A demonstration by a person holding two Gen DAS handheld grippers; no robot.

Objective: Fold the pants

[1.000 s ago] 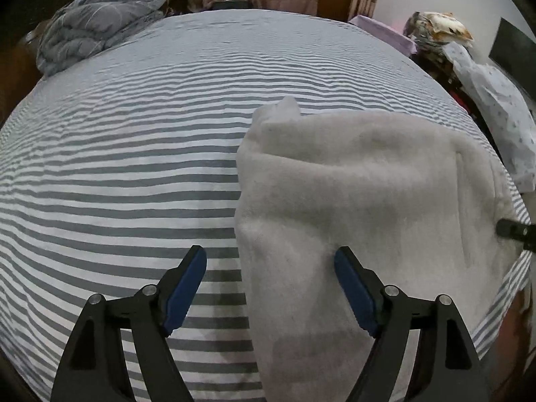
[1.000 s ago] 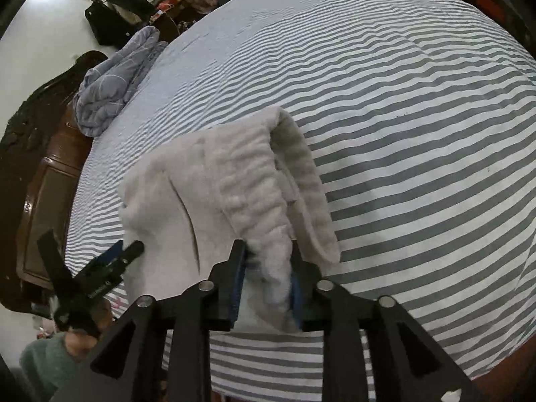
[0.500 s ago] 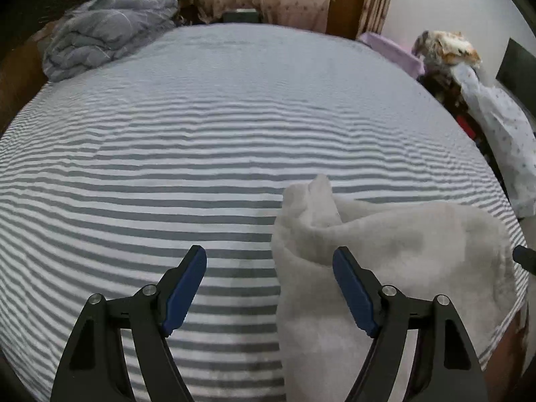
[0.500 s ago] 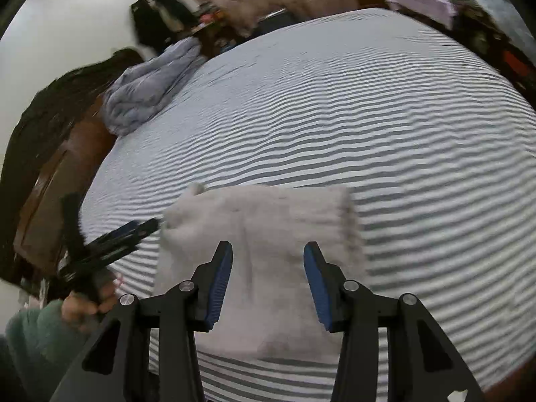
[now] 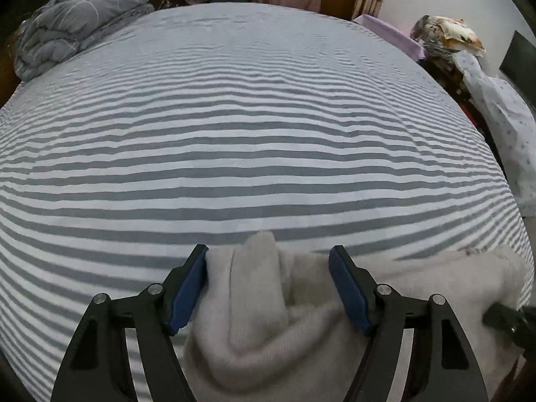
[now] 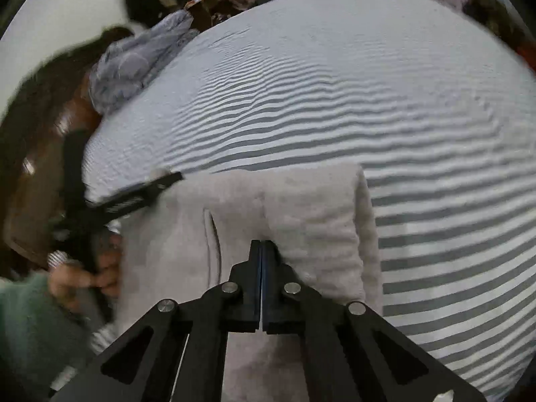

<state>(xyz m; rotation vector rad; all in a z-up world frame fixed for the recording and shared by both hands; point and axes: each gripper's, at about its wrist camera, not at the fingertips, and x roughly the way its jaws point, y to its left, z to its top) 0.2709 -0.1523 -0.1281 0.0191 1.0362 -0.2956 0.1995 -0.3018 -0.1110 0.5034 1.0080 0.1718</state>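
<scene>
pants on striped bed | left gripper jaws closing round fold | right gripper jaws closed, empty

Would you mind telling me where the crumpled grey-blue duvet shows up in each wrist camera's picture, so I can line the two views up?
Left wrist view: the grey-blue duvet is bunched at the top left, at the far corner of the striped bed.
Right wrist view: it lies upper left, by the dark wooden bed frame.
Shared landmark: the pale fleece pants at the bed's near edge.
</scene>
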